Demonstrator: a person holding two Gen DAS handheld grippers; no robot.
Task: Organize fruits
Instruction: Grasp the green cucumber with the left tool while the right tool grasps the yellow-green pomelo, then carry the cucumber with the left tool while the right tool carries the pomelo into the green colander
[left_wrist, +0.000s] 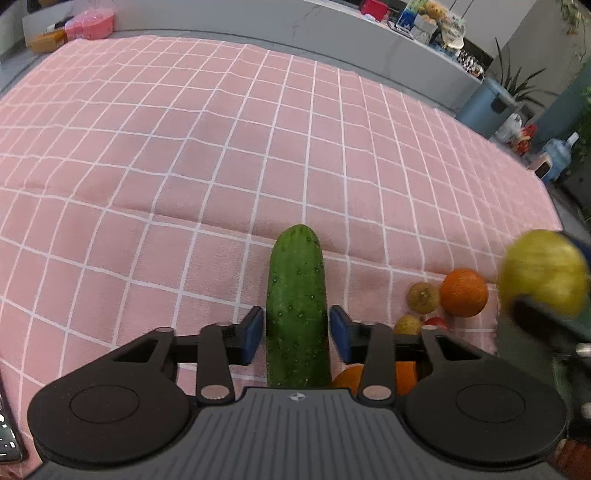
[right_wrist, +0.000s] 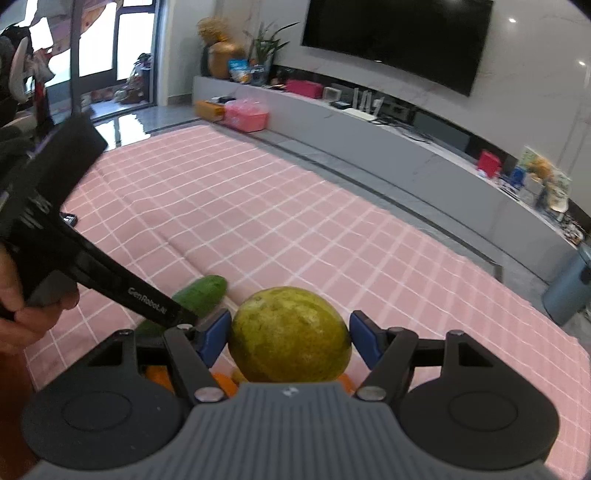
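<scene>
My left gripper (left_wrist: 296, 332) is shut on a green cucumber (left_wrist: 297, 306), which points forward above the pink checked cloth (left_wrist: 184, 166). My right gripper (right_wrist: 289, 336) is shut on a large yellow-green round fruit (right_wrist: 290, 334), held above the cloth. In the left wrist view that fruit (left_wrist: 545, 271) shows blurred at the right edge. An orange (left_wrist: 463, 292), two small yellowish fruits (left_wrist: 423, 297) and a bit of red fruit (left_wrist: 436, 321) lie on the cloth at the right. The cucumber also shows in the right wrist view (right_wrist: 201, 295), under the left gripper's body.
More orange fruit (left_wrist: 404, 376) lies under the left gripper. A grey TV bench (right_wrist: 406, 147) with boxes runs behind the cloth. A pink box (right_wrist: 245, 114) and orange box (right_wrist: 208, 109) stand past the far edge. A blue bin (right_wrist: 569, 288) stands at right.
</scene>
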